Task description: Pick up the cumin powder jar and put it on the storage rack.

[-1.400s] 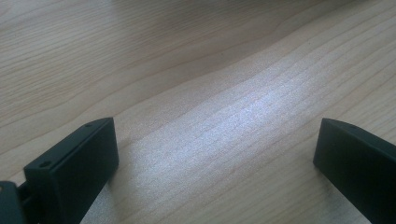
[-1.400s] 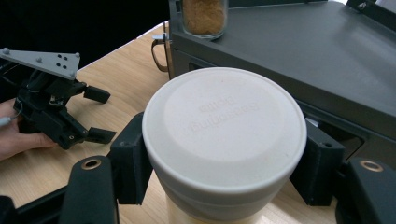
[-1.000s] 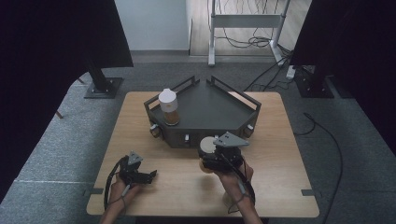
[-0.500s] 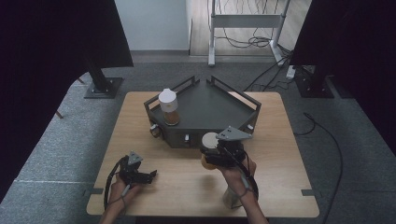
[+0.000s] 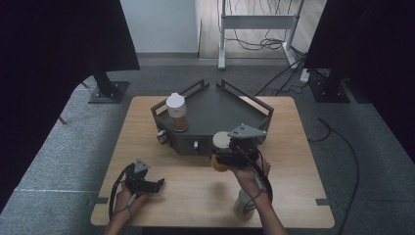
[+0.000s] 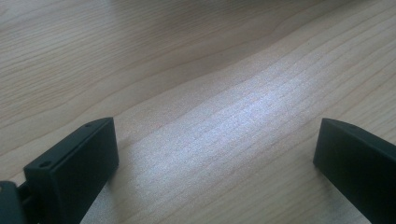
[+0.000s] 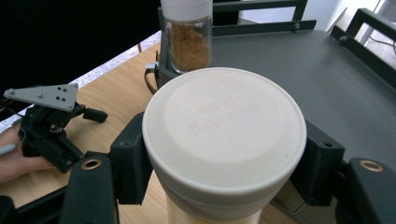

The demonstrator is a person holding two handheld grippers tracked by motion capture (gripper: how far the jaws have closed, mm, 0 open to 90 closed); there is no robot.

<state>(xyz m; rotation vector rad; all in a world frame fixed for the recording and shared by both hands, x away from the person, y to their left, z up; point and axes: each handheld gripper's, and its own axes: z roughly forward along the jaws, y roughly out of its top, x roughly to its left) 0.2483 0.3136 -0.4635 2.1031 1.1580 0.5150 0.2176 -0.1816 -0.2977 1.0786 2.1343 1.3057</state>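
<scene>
1. High view first, for the biggest item: the table (image 5: 147,147) carries a dark angular tray (image 5: 220,110) with raised rails, and the carried jar (image 5: 221,149) hangs just at the tray's near edge. Judged risk: coming in too low, its base would strike the front wall and tip.
2. On the tray's left corner stands a spice jar (image 5: 176,112) with a white cap and brown contents. A leftward swing of the load could knock it over.
3. The right gripper (image 5: 230,155) has its fingers (image 7: 135,158) closed against the sides of the jar's cream lid (image 7: 224,126), not the body. If that lid is loose, the body might drop away; a smooth rim could also slip.
4. The left gripper (image 5: 147,183) rests low on the table near the front left, fingers (image 6: 74,158) spread wide and holding nothing, so it offers no support should the jar slip.
</scene>
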